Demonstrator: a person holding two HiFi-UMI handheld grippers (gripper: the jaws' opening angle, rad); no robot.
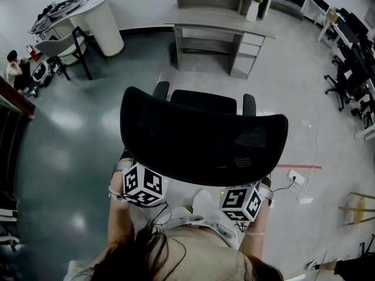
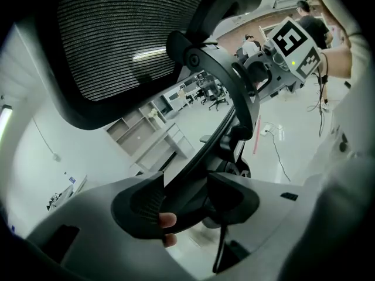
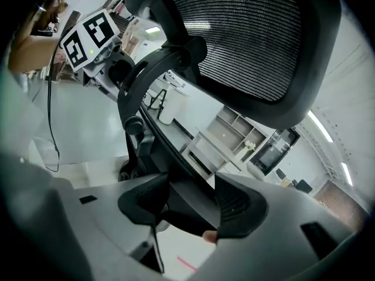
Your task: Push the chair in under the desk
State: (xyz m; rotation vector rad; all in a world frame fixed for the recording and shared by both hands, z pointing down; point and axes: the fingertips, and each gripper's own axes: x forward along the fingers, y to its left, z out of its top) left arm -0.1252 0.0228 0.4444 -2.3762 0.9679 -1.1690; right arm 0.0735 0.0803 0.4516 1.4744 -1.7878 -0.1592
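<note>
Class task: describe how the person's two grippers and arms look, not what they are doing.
Left gripper and right gripper match: grey moulded bodies, black ribbed jaw pads, a white cube of black square markers each, thin black cables. Bangles on the left wrist; pale top.

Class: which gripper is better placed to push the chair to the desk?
Neither, I'd judge: left gripper and right gripper both clamp the chair by its back frame, one each side; the desk lies ahead. Push with both.
</note>
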